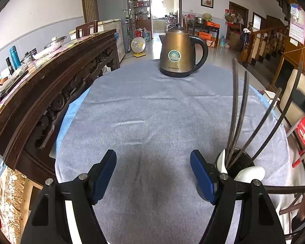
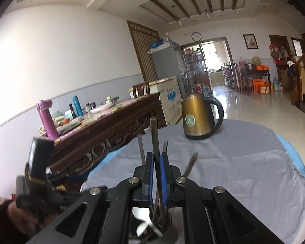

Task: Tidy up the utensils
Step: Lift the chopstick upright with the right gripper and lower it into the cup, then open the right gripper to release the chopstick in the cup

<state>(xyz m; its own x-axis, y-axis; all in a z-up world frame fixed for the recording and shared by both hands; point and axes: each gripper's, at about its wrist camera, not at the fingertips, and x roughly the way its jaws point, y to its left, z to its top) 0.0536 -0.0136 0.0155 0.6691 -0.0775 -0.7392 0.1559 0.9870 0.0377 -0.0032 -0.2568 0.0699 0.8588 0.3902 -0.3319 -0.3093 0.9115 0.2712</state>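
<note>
So the dark utensil cup (image 1: 241,162) on the grey cloth (image 1: 144,111) holds chopsticks (image 1: 234,109) and white spoons (image 1: 250,173). Right gripper (image 2: 157,169) pinches one chopstick (image 2: 155,138) above it; left gripper (image 1: 153,174) sits spread wide, holding nothing, just beside.

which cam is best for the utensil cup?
Left wrist: the cup shows its rim, with chopsticks fanning out and white spoons inside, right of the open left claw. In the right wrist view it sits low, mostly hidden behind the right claw, shut on one chopstick.
</note>
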